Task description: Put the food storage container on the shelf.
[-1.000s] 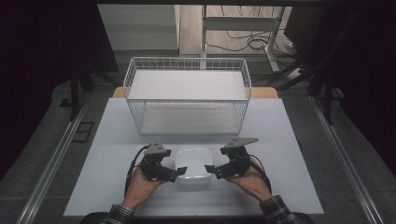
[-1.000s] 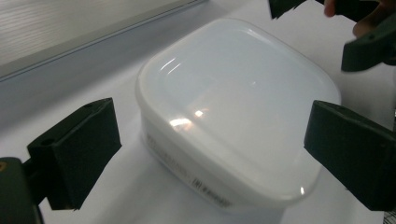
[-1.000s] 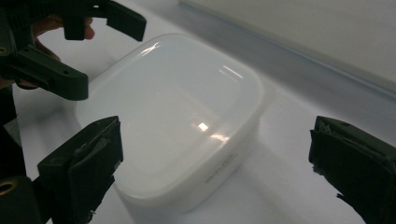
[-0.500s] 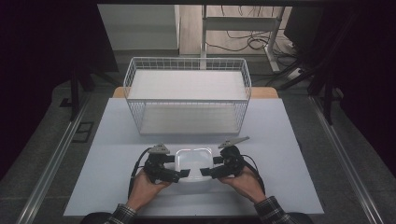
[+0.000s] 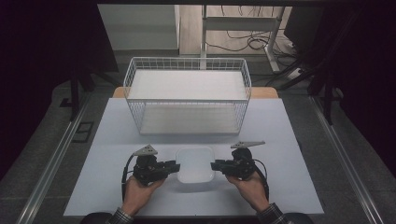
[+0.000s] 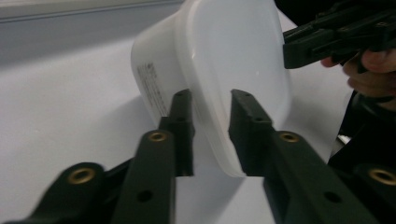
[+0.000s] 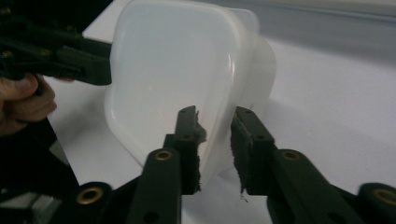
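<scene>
Closing both sets of jaws just now, my left gripper (image 5: pixel 173 166) and right gripper (image 5: pixel 215 165) clamp the white container's (image 5: pixel 195 164) opposite rims near the wire basket (image 5: pixel 187 100); lifting can begin.

On the near part of the pale surface (image 5: pixel 289 154), a white lidded container (image 5: pixel 194 164) sat between two hand-held grippers. The left gripper (image 5: pixel 174 166) met the container's left edge and the right gripper (image 5: pixel 215 165) its right edge, each with black fingers that had just been closing on the rim. The person's left hand (image 5: pixel 138 190) and right hand (image 5: pixel 251 186) came in from the near side, checked cuffs at the wrists. Farther back stood a white wire basket (image 5: pixel 187 95), well apart from the container.
</scene>
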{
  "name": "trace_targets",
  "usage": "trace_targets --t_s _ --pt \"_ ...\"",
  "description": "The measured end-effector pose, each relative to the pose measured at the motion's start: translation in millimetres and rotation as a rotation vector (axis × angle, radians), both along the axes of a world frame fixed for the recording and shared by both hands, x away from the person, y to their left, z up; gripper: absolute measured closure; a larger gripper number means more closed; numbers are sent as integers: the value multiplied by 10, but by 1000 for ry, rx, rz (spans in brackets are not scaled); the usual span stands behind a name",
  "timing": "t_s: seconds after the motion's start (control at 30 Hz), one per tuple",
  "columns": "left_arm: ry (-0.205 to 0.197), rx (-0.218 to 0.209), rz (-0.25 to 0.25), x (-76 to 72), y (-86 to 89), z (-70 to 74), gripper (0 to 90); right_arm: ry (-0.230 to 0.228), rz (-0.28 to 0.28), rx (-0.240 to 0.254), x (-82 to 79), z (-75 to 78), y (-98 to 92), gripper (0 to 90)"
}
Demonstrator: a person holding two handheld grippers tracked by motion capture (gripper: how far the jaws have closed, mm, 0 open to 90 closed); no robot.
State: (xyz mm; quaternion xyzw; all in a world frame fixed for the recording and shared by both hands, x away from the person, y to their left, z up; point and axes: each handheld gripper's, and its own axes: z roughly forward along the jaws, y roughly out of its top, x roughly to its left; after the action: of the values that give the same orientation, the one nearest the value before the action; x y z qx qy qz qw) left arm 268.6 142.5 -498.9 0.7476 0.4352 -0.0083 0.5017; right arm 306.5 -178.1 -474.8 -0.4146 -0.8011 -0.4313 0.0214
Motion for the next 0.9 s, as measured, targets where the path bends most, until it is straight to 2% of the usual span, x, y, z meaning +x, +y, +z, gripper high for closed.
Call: trace_targets --t_s 0.07,0.2,0.23,0.5,0.77,0.9 --pt "1 -8 8 6 3 -5 783 -16 -14 7 1 -5 -18 775" --pt "-8 4 27 21 0 -5 794 -52 -22 -10 -27 -3 9 775" --pt "-15 14 30 30 1 0 795 -77 -24 -28 -42 1 39 775" --pt "-54 7 47 94 29 85 798 -128 -26 -14 -11 71 61 775" --pt "-75 7 67 218 64 184 797 -177 -27 -3 93 182 99 777" --pt "-93 22 83 348 89 270 797 -200 -36 -1 212 249 149 777"
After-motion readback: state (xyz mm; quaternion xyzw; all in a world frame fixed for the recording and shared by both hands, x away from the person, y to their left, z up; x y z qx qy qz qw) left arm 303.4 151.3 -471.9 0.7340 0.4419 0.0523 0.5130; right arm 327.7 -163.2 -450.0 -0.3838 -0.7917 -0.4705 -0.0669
